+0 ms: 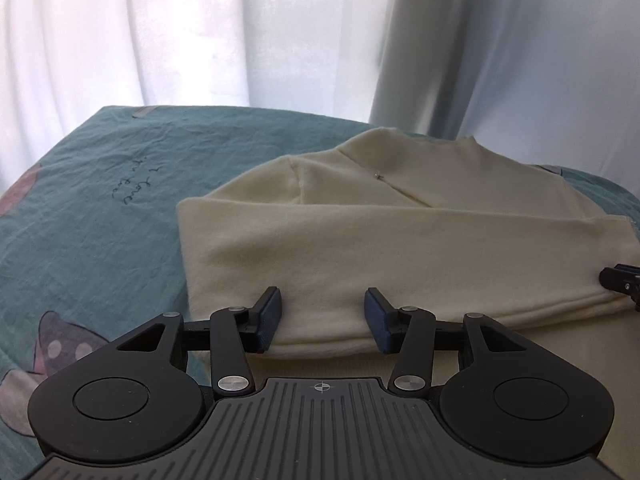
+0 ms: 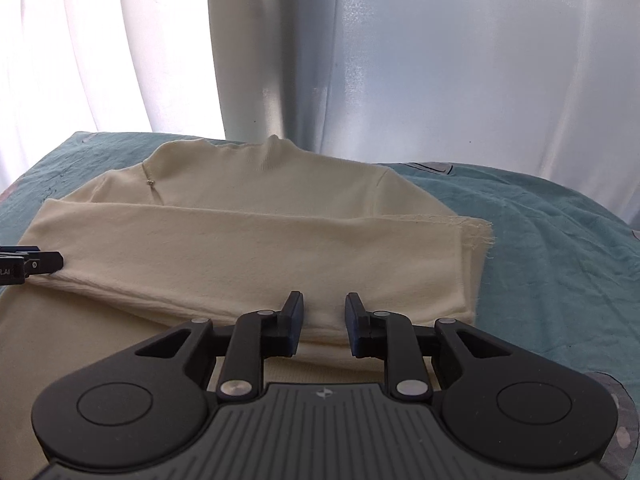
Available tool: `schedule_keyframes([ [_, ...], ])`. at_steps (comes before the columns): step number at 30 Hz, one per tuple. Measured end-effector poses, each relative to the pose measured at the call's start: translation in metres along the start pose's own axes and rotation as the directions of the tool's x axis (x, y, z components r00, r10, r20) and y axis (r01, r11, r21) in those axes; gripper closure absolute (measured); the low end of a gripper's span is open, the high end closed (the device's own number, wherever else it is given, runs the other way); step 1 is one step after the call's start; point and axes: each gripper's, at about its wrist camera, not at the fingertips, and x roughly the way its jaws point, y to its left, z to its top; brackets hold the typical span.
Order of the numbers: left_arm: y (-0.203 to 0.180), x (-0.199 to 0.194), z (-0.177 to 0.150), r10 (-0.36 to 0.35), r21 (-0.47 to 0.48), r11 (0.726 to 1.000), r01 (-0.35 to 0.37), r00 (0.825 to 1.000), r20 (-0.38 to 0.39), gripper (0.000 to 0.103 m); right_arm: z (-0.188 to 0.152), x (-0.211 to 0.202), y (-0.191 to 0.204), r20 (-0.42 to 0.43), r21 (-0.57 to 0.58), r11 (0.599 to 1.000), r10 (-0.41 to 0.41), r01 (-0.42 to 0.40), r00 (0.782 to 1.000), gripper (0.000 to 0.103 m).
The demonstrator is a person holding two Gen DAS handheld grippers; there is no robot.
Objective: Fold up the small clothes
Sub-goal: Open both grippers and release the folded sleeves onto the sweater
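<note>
Your left gripper (image 1: pixel 323 316) has its fingers (image 1: pixel 269 316) spread apart with nothing between them, and the folded edge of the cream sweater (image 1: pixel 360 240) lies right at their tips, filling the gap ahead. The sweater spreads forward from those fingers, its sleeve laid across the body as a long band and the collar at the far end, near the pale curtain (image 1: pixel 200 32). To the left of the fingers you see only the teal sheet (image 1: pixel 92 208) with dark handwriting and a spotted pinkish print on it; whether a bed or a surface lies under the sheet cannot be told. Far to the right of them, the tips of your right gripper (image 1: pixel 622 282) show at the frame edge, against the sweater's fold. From the right wrist view, your right gripper (image 2: pixel 323 322) also has its fingers (image 2: pixel 294 320) apart, a narrower gap than the left, gripping nothing, with the sweater's (image 2: pixel 260 248) near fold just at and between their tips. The sleeve's frayed cuff (image 2: pixel 478 236) lies ahead and to the right of these fingers, ending over the teal sheet (image 2: pixel 560 264). Far to their left, the black tips of your left gripper (image 2: pixel 36 266) rest at the sweater's folded edge.
</note>
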Motion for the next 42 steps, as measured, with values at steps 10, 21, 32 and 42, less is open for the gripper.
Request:
schedule_keyframes([
  [10,-0.008,-0.010,-0.005,-0.025,-0.011,1.000,0.025,1.000,-0.004,0.010,-0.006,-0.017,0.001,0.041,0.072,0.996,0.041,-0.044,0.998,0.071],
  [21,-0.013,-0.021,-0.017,-0.011,0.002,1.000,0.011,1.000,-0.003,0.008,-0.030,-0.033,0.006,-0.048,0.111,0.988,0.113,-0.107,0.992,0.051],
  [32,0.014,-0.103,-0.082,-0.075,0.025,0.997,0.080,0.987,-0.143,0.024,-0.095,-0.118,-0.013,-0.198,0.147,0.966,0.238,-0.211,0.951,0.051],
  [42,0.039,-0.166,-0.143,-0.129,0.009,0.990,0.140,0.932,-0.338,0.039,-0.154,-0.195,-0.041,-0.300,0.223,0.962,0.222,-0.158,0.928,0.057],
])
